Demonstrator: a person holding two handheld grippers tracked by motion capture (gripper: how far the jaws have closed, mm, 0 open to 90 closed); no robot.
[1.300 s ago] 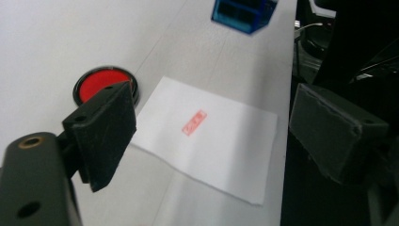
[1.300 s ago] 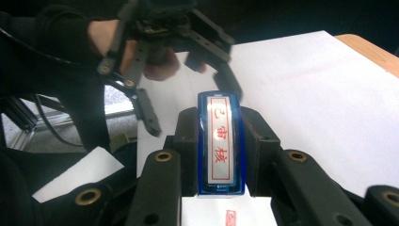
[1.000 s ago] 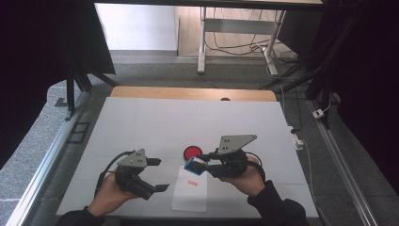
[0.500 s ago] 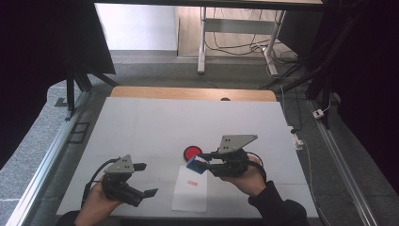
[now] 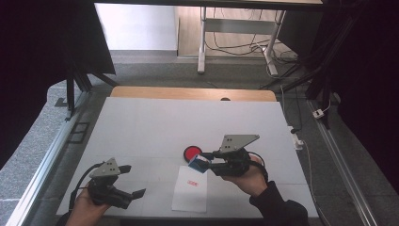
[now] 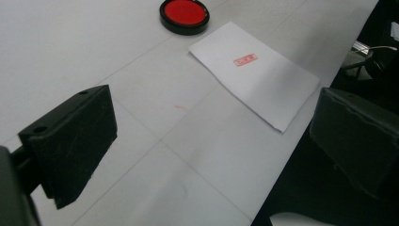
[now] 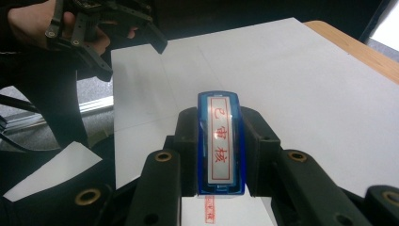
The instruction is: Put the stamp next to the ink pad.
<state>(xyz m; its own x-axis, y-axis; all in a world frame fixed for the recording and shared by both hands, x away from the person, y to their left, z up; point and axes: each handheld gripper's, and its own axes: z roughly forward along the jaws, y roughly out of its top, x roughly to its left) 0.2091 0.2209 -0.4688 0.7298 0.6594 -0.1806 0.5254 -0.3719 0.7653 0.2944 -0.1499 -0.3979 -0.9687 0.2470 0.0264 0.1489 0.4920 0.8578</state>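
My right gripper [image 5: 206, 161] is shut on a blue stamp [image 5: 198, 163], held just above the far end of a white sheet of paper [image 5: 189, 197]. In the right gripper view the stamp [image 7: 220, 141] sits upright between the jaws, its label in red characters. A red stamp mark [image 5: 192, 183] is on the sheet. A round red ink pad [image 5: 192, 152] lies just beyond the paper. My left gripper [image 5: 132, 180] is near the table's front left, well left of the sheet; its jaws have just been opening and stand open with nothing between them [image 6: 214, 122].
The white table [image 5: 188, 122] has a wooden strip [image 5: 188, 93] along its far edge. In the left gripper view the paper [image 6: 263, 80] lies near the table's front edge, with the ink pad [image 6: 184, 14] beyond it. A power strip [image 5: 296, 137] sits at the right edge.
My left gripper has drawn away from the paper to the left and toward the front edge, and its jaws have spread wider. The right gripper with the stamp has kept still.
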